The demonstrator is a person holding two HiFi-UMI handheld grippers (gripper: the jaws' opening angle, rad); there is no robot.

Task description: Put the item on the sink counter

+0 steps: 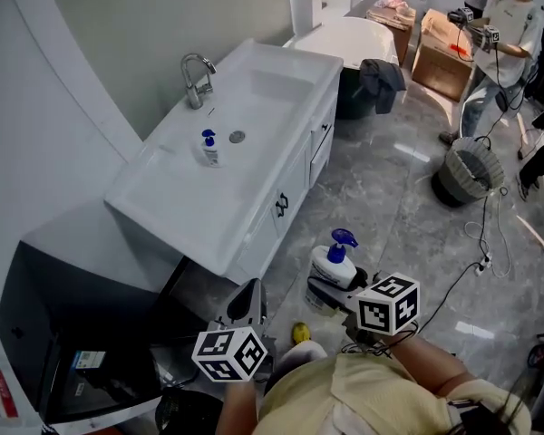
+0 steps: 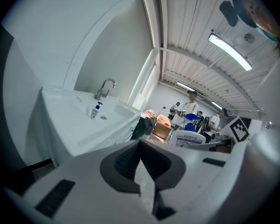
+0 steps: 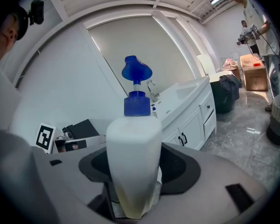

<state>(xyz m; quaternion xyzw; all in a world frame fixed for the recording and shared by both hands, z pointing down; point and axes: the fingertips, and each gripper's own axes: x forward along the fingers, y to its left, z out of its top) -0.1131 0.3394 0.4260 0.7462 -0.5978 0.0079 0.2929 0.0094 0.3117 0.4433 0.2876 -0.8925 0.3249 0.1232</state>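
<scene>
Left gripper [image 1: 247, 304]: jaws together, empty, low beside cabinet.
Right gripper [image 1: 331, 290]: jaws clamped on white pump bottle [image 1: 335, 263]; bottle upright, above floor, well apart from sink counter [image 1: 177, 208].
Judged status: pickup done; carry and set-down on counter left.
Small bottle [image 1: 209, 149] stands near drain.

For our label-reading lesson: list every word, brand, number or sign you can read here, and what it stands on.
None can be read.
Label on the pump bottle: too blurred.
Label on the small bottle on the sink counter: too small.
The red sticker, lower left: too small.
The white label on the dark box: too small.
The marker cubes: square patterns only, no letters.
</scene>
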